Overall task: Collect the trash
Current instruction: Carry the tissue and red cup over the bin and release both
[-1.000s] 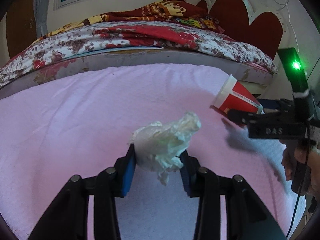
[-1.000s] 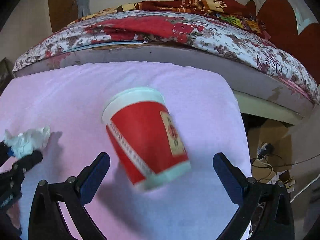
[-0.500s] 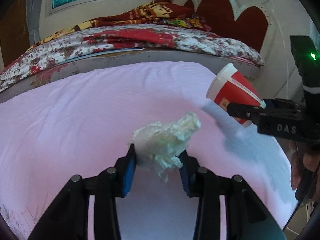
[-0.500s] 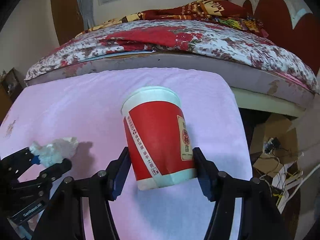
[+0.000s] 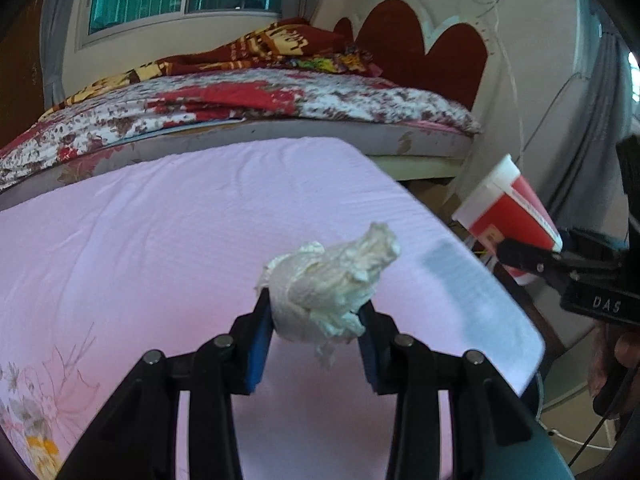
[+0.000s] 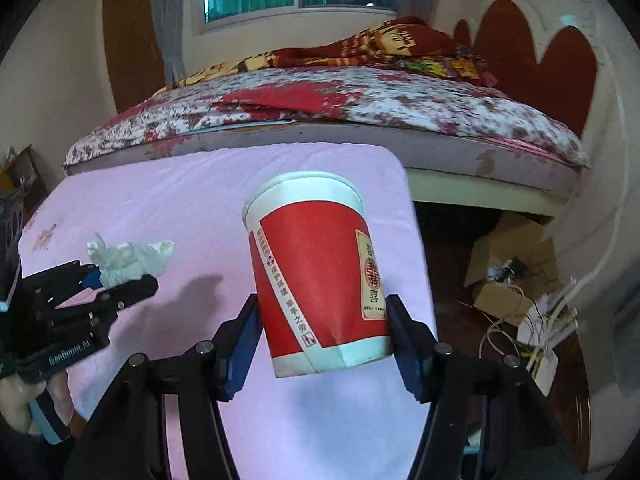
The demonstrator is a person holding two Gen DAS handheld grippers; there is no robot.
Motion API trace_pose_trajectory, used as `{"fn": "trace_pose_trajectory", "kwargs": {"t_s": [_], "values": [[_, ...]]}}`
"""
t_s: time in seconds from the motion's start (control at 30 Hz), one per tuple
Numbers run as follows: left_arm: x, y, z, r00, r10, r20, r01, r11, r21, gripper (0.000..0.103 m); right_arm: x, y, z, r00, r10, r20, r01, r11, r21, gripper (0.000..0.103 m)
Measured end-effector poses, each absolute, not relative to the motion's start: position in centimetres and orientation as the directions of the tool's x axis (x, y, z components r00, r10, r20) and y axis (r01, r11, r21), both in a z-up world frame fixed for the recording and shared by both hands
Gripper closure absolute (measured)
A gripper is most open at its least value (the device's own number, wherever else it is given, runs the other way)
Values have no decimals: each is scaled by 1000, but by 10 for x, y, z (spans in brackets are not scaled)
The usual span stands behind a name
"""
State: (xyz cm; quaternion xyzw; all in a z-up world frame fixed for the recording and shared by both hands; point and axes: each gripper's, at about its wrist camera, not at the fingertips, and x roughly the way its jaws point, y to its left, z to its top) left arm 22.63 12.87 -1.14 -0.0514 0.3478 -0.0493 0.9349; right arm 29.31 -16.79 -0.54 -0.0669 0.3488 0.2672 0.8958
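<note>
My left gripper (image 5: 314, 334) is shut on a crumpled white tissue (image 5: 328, 284) and holds it above the pink cloth (image 5: 160, 240). The tissue also shows in the right wrist view (image 6: 128, 258), between the left gripper's fingers (image 6: 120, 290). My right gripper (image 6: 324, 344) is shut on a red paper cup (image 6: 320, 280) with a white rim, held tilted in the air near the cloth's right edge. The cup also shows at the right of the left wrist view (image 5: 508, 216).
A bed with a floral cover (image 6: 340, 108) stands behind the cloth-covered surface. To the right, on the floor, are a cardboard box (image 6: 508, 268) and white cables with a power strip (image 6: 544, 340). A red headboard (image 6: 540, 64) is against the wall.
The right gripper has shut on the red cup and lifted it off the cloth toward the right. The left gripper has risen with the tissue held.
</note>
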Motion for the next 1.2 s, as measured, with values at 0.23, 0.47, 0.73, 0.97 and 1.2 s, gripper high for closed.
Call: {"fn": "trace_pose_trajectory", "kwargs": {"t_s": [0.23,0.47,0.73,0.97,1.2], "values": [[194,106,0,764,-163,-624,106,986,-127,63,243,-231,4,656,403,-639,-468,881,74,40],[172,78,3,761,-199,-618,155,980,-125,63,199,-295,-1,683,346,-643,-398,915,70,40],[156,37,1,749,-225,-623,207,973,-103,63,170,-356,-21,696,312,-647,-298,945,136,40],[147,-2,-2,727,-267,-632,268,959,-98,63,160,-384,-21,711,305,-634,-269,951,155,40],[141,-44,-5,698,-327,-637,352,931,-91,63,146,-411,-34,710,266,-652,-224,963,149,40]]}}
